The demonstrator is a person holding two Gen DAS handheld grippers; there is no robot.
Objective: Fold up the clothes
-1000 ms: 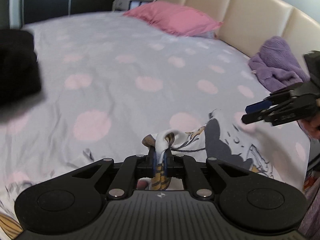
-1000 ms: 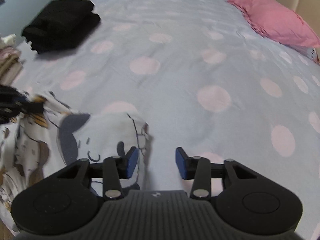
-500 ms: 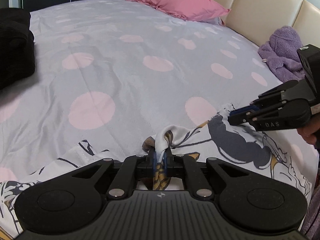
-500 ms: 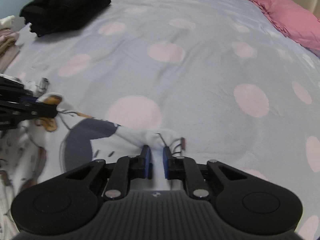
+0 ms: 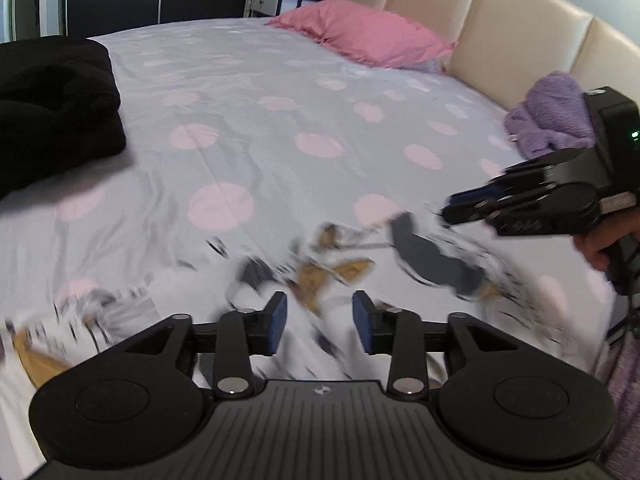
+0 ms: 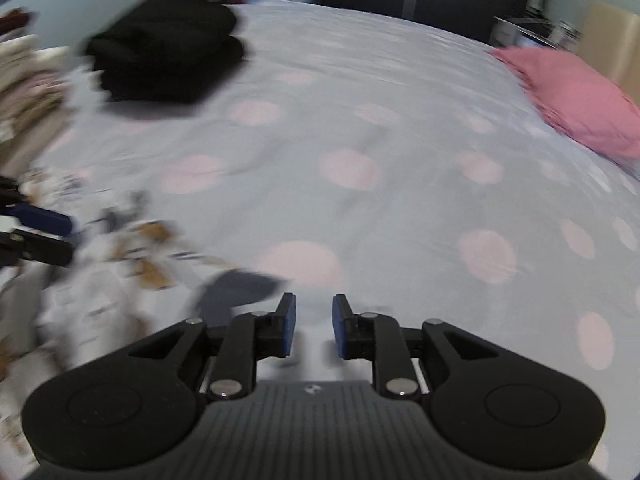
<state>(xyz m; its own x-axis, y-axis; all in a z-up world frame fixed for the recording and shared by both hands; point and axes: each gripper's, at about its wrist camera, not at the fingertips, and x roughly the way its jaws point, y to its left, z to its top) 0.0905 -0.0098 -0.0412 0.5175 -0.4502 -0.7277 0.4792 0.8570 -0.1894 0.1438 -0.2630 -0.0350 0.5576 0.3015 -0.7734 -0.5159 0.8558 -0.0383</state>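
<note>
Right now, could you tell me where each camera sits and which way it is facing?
Left wrist: behind the open left gripper, looking down across the bed to the headboard; the right gripper and a hand show at right.
Right wrist: behind the open right gripper, facing the bed's far side; the left gripper's fingers show at left.
Both share the printed garment, black pile and pink pillow.

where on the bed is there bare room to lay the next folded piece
Free: the wide spotted sheet between the black folded pile, the pink pillow and the printed garment. Crowded: the near edge, under that garment, and the headboard side by the purple towel.
</note>
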